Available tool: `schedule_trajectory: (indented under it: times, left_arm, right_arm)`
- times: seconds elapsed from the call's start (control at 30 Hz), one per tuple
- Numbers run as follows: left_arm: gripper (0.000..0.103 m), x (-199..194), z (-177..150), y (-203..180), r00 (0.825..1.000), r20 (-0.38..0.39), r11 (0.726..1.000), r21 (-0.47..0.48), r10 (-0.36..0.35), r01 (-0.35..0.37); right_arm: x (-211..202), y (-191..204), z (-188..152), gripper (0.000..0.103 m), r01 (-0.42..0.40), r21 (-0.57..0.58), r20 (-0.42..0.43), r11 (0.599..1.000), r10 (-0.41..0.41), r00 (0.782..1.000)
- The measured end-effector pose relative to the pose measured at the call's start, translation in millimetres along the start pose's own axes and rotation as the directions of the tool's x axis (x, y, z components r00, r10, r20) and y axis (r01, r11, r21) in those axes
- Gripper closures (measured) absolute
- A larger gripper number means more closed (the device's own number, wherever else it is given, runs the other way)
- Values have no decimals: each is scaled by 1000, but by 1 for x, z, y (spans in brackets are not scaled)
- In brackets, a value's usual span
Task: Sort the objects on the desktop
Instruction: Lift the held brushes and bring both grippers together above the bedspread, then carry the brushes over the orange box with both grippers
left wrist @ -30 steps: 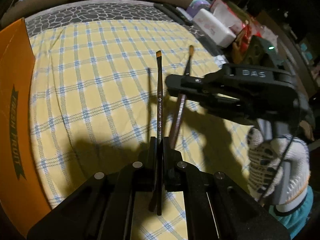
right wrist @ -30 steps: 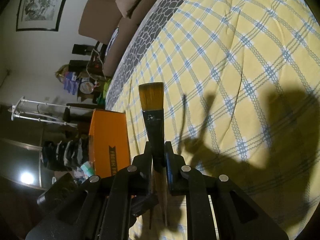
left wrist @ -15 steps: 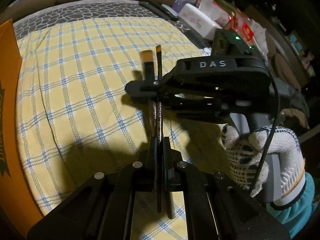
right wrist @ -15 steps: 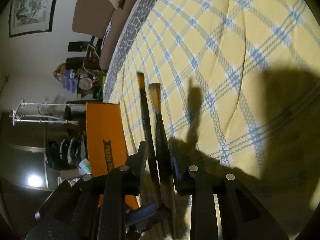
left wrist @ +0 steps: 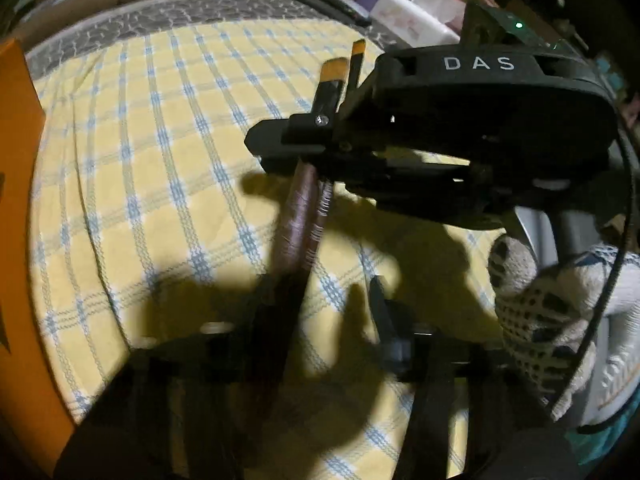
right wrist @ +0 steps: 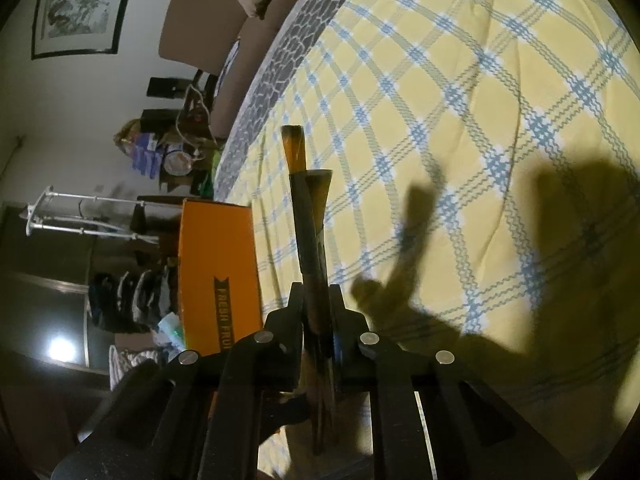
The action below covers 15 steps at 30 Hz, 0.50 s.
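Two paintbrushes (right wrist: 306, 216) with orange bristles and dark handles stand together between the fingers of my right gripper (right wrist: 316, 300), which is shut on both. In the left wrist view the same two brushes (left wrist: 304, 216) hang from the right gripper (left wrist: 304, 136), held above the yellow checked cloth (left wrist: 160, 160). My left gripper (left wrist: 320, 312) is below them, its jaws wide apart and empty, with the brush handles leaning by its left finger (left wrist: 264, 320).
An orange cardboard box (right wrist: 216, 272) stands at the cloth's left edge and also shows in the left wrist view (left wrist: 16, 200). White boxes and clutter (left wrist: 416, 12) lie beyond the far right edge. A gloved hand (left wrist: 560, 320) holds the right gripper.
The thin brush has passed from my left gripper to my right, which now grips both brushes. My left gripper has opened and let go.
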<state>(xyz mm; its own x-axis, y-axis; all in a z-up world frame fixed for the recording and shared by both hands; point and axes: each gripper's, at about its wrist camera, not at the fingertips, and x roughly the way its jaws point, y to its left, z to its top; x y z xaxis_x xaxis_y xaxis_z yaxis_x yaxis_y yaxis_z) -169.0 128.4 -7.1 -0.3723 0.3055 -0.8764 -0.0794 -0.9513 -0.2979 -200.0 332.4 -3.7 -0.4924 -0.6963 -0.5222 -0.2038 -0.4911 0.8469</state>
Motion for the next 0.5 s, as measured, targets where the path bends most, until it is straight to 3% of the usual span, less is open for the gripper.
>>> schedule_trajectory:
  times: [0.07,0.17,0.5]
  left_arm:
    - [94,2,1,7,999,-25,998,-48,-38,37]
    - [94,-2,1,3,1000,-17,1000,-31,3,-3]
    - [94,-44,3,6,1000,26,999,-44,-8,9]
  right_arm:
    - [0,2,0,91,2,0,-2,1000,-2,1000]
    - [0,1,0,92,-7,13,-3,1000,7,1000]
    - [-7,31,1,92,-57,-26,7,998,58,998]
